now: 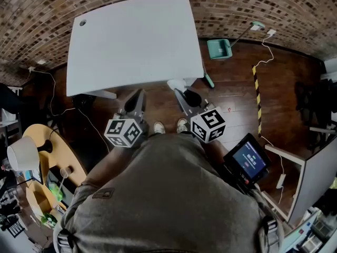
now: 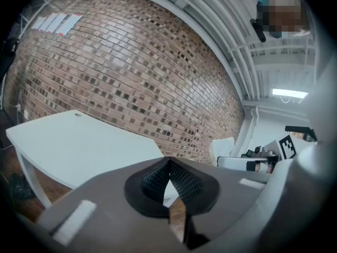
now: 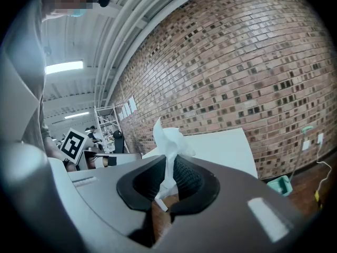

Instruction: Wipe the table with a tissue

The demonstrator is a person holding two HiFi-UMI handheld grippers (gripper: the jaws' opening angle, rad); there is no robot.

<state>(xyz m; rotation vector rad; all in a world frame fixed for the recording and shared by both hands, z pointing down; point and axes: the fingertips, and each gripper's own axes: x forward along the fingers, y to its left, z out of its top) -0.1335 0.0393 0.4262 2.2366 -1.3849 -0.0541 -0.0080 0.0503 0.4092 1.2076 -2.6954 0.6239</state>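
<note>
A white table point(image 1: 134, 41) stands in front of the person, against the brick wall. My right gripper point(image 1: 179, 91) is held near the table's front right corner, shut on a white tissue point(image 1: 176, 84); the tissue point(image 3: 169, 144) sticks up crumpled from between the closed pads in the right gripper view. My left gripper point(image 1: 138, 98) hovers just short of the table's front edge, shut with nothing between its pads point(image 2: 179, 178). The table point(image 2: 79, 146) lies ahead and to the left in the left gripper view.
A green dustpan point(image 1: 219, 48) with a long handle lies on the wooden floor right of the table. A yellow-black striped bar point(image 1: 258, 96) and white cables cross the floor at right. A round wooden table point(image 1: 39, 157) with a lamp stands at left.
</note>
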